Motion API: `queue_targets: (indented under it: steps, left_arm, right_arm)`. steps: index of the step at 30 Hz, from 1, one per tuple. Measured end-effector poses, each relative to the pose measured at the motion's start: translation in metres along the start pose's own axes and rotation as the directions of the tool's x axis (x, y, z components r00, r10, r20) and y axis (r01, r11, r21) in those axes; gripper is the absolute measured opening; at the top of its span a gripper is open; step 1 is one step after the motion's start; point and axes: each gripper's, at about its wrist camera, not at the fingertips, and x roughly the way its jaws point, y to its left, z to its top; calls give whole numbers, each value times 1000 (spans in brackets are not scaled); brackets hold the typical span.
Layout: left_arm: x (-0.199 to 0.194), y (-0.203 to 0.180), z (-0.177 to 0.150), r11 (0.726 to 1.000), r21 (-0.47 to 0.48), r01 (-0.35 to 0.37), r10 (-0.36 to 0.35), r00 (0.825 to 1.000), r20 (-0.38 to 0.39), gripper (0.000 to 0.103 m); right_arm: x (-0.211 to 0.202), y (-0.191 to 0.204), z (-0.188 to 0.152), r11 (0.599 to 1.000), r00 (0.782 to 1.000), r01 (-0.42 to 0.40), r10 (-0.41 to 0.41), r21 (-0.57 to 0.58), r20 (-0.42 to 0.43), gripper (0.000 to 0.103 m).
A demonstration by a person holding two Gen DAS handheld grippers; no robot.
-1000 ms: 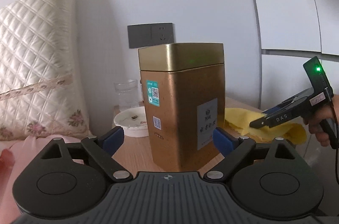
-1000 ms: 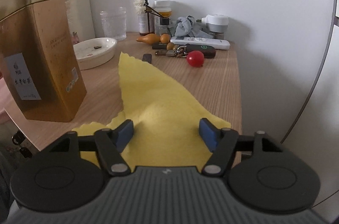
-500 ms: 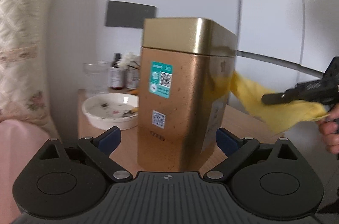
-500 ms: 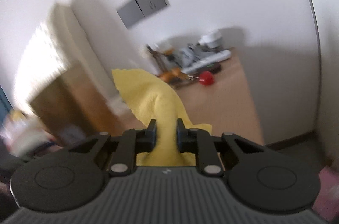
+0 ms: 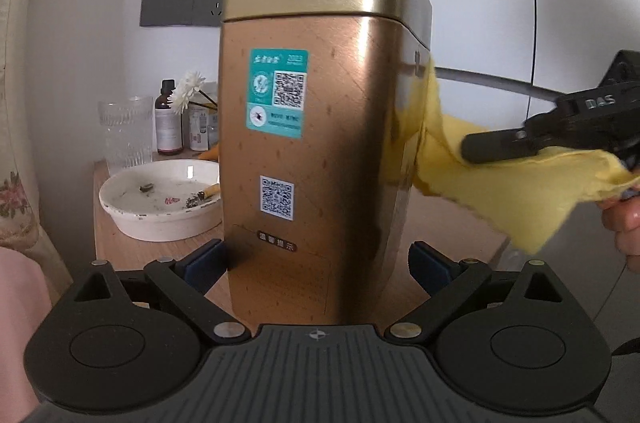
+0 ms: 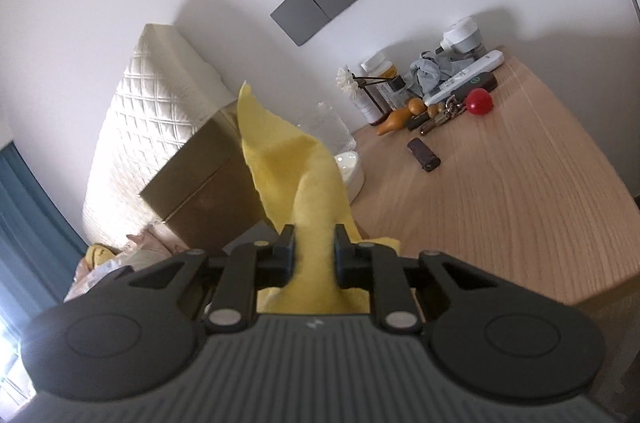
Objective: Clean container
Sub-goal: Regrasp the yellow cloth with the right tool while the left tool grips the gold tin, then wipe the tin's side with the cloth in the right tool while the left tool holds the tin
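My left gripper (image 5: 318, 259) straddles the base of the gold tin (image 5: 320, 143), jaws wide, blue pads just beside its walls. My right gripper (image 6: 314, 253) clamps the yellow cloth (image 6: 304, 191), draped against the tin's right side. The tin stands upright on the wooden table (image 6: 500, 203); behind it sits a white dish (image 5: 160, 203).

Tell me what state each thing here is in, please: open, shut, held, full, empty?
Gold tin: upright, lid on, between the open left gripper's pads.
Yellow cloth: pinched in the shut right gripper, draped against the tin's side.
White dish: holds ash and a cigarette butt.
Glass: upright, looks empty.
Brown bottle: capped.
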Motion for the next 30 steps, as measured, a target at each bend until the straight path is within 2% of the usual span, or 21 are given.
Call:
queue_targets:
  steps: [2, 6, 9, 14, 17, 22, 30]
  left_arm:
    - [-1, 1, 0, 1000, -25, 6, -6, 1000, 6, 98]
    - [-1, -5, 3, 1000, 7, -7, 7, 1000, -6, 98]
    - [-1, -7, 5, 1000, -11, -3, 3, 1000, -11, 98]
    - [-3, -15, 5, 999, -7, 48, -48, 999, -11, 98]
    - [-1, -17, 3, 999, -9, 40, -40, 999, -3, 98]
    - [0, -26, 2, 998, 18, -54, 54, 998, 27, 98]
    - [15, -36, 0, 990, 36, -134, 132, 991, 35, 98]
  right_arm:
    - [5, -2, 2, 1000, 1000, 8, -8, 10, -7, 20]
    - [17, -2, 8, 1000, 999, 27, -27, -6, -23, 20]
    - [24, -6, 13, 999, 999, 35, -35, 5, -16, 20]
    - [28, -22, 17, 997, 999, 43, -44, 63, 10, 20]
    - [29, -32, 22, 994, 1000, 25, -26, 102, 12, 20]
    - [26, -33, 25, 993, 1000, -2, -1, 115, 27, 20]
    - [15, -37, 22, 988, 998, -28, 21, 151, 52, 21]
